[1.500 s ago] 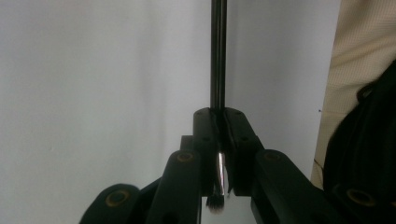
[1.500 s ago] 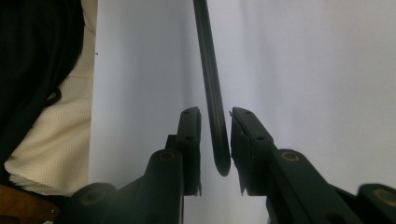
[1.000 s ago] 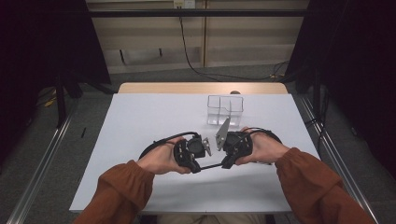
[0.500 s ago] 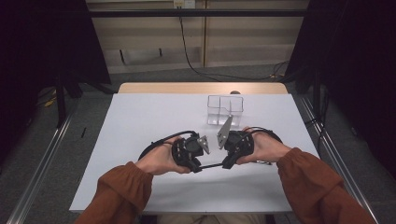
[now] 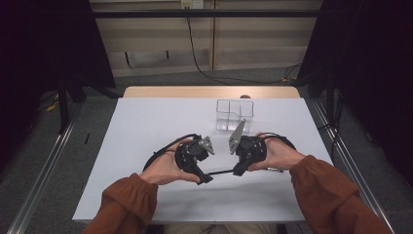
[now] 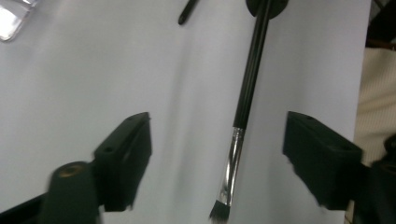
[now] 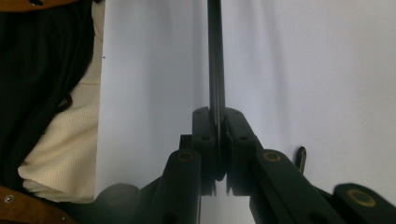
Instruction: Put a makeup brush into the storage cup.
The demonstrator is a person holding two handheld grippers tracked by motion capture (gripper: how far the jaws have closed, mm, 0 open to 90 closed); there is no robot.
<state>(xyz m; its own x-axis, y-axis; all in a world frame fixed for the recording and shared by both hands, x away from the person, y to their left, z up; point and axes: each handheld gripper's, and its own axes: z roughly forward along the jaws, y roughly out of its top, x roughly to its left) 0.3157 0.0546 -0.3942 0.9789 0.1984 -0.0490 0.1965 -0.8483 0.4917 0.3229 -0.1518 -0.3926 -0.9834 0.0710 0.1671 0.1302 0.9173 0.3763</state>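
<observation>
A slim brush (image 6: 247, 88) with a black handle, silver ferrule and dark bristles spans level between my two grippers above the white table (image 5: 146, 126). My right gripper (image 7: 218, 135) is shut on the brush handle (image 7: 215, 56), which runs straight out from its pads. My left gripper (image 6: 217, 140) stands open around the bristle end; its jaws have just been opening, and the brush lies between them without touching either pad. In the high view the left gripper (image 5: 203, 178) and right gripper (image 5: 237, 171) face each other, with the brush (image 5: 220, 172) bridging them.
A clear plastic container (image 5: 235, 114) with compartments stands on the table behind the grippers; its corner (image 6: 11, 18) also appears in the left gripper view. The person's body sits close against the near table edge. Cables trail from both grippers.
The left gripper's jaws have parted from the brush's bristle end. Both hands stay almost where they were, and the right gripper keeps its hold.
</observation>
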